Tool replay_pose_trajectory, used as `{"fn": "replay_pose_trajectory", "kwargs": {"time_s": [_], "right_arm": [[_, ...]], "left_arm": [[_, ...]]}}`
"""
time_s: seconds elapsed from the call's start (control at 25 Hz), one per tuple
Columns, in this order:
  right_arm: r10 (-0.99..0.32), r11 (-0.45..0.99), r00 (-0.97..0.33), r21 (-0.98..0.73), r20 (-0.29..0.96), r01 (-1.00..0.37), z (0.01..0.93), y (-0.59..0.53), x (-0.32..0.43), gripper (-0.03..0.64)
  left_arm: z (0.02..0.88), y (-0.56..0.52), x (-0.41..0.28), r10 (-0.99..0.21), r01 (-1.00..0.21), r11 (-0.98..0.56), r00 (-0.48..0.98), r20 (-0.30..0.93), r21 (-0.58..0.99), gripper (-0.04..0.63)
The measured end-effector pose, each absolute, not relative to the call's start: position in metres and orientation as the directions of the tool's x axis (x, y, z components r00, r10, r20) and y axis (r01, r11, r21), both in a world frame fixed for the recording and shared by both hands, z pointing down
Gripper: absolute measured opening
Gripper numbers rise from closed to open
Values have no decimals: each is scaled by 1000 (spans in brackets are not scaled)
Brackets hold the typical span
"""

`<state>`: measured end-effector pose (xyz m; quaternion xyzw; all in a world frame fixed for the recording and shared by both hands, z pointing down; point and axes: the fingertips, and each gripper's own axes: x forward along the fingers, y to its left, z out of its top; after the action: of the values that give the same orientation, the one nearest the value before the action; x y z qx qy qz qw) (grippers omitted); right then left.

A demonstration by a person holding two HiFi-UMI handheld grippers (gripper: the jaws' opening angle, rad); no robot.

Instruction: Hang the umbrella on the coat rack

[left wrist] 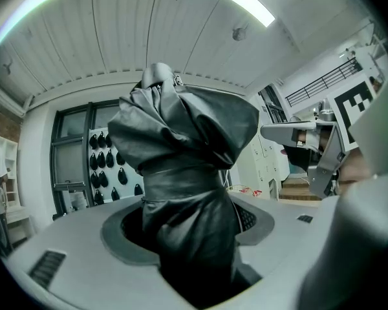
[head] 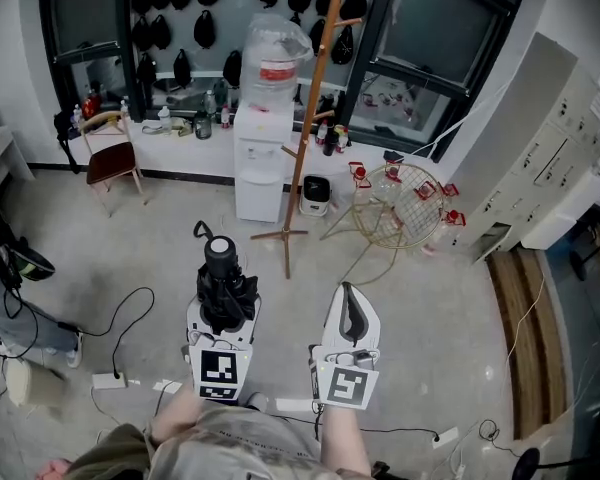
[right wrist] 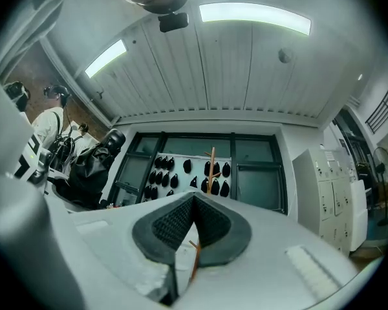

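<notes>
L gripper (head: pixel 223 313) fwd, jaws clamped on umbrella (head: pixel 222 268), R gripper (head: pixel 349 303) alongside, jaws together, empty

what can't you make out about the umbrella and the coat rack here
- Coat rack: top cut off by the head view's upper edge; in the right gripper view its pegs are too small to count.
- Umbrella: the end held in the left gripper is hidden by the gripper's body in the head view and left gripper view.
- Counter clutter: too small in the head view to identify.
</notes>
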<state>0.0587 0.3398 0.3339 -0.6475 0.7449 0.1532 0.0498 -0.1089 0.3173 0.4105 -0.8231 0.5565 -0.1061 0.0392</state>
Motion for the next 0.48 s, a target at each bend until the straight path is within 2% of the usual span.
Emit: {"fn": "replay_pose_trajectory", "kwargs": {"time_s": [0.24,0.4,0.44,0.48], "right_arm": [[-948,126,-165,155,-273,-980,334,331,64,-2],[-942,179,-192,69,-277,-981,338,320,67,0],[-938,211,-213,39,-272,-977,340,315,66,20],[-934,246,-239,7,-266,-969,342,311,64,94]], "left_arm": [[407,310,-102,-926,-907,-376,358,123,-189,295],[408,303,-101,-924,-907,-380,362,124,-184,295],[409,300,-101,-923,-906,-381,363,127,-184,295],[409,298,-102,-922,-905,-383,363,130,-184,295]]}}
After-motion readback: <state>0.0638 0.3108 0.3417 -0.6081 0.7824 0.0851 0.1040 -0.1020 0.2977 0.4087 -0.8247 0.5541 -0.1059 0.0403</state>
